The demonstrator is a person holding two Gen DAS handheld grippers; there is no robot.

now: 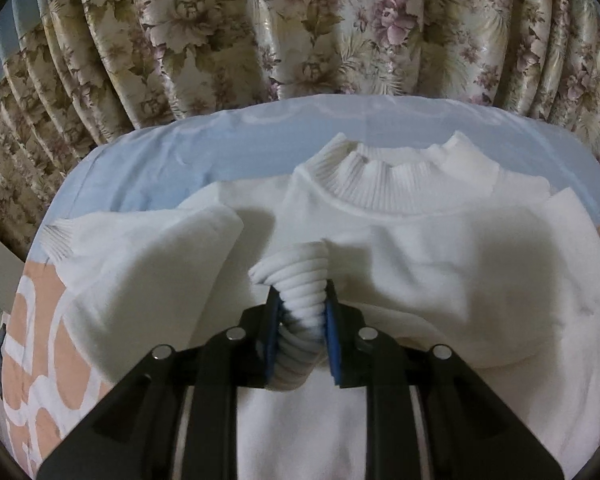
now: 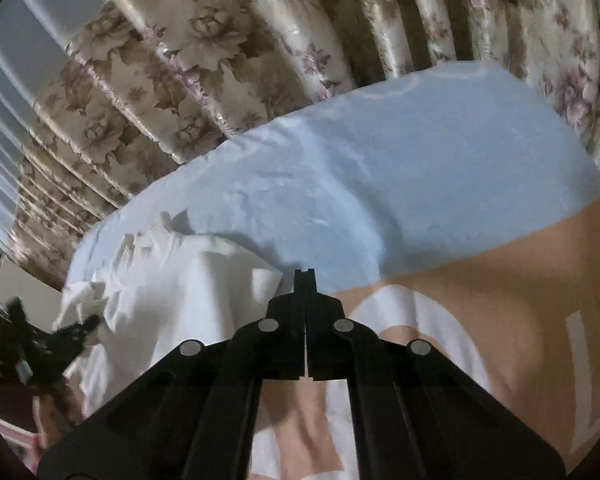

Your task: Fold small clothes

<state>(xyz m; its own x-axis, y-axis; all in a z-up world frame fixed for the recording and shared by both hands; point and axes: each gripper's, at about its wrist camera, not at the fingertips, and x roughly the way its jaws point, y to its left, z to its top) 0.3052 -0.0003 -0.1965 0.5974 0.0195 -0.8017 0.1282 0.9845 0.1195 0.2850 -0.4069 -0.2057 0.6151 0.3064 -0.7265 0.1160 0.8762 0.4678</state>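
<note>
A white knit sweater (image 1: 420, 248) lies front up on the bed, its ribbed collar (image 1: 384, 184) at the far side. My left gripper (image 1: 302, 300) is shut on the ribbed cuff (image 1: 300, 276) of one sleeve, bunched between the blue pads over the sweater's chest. The other sleeve (image 1: 140, 264) lies folded to the left. In the right wrist view my right gripper (image 2: 304, 276) is shut with nothing between its fingers. It hangs over the bedsheet just right of the sweater's edge (image 2: 172, 280). The left gripper (image 2: 60, 336) shows blurred at the far left.
The bedsheet is pale blue (image 2: 380, 160) at the far side and peach with large white letters (image 2: 500, 300) nearer me. A floral curtain (image 1: 260, 20) hangs right behind the bed's far edge.
</note>
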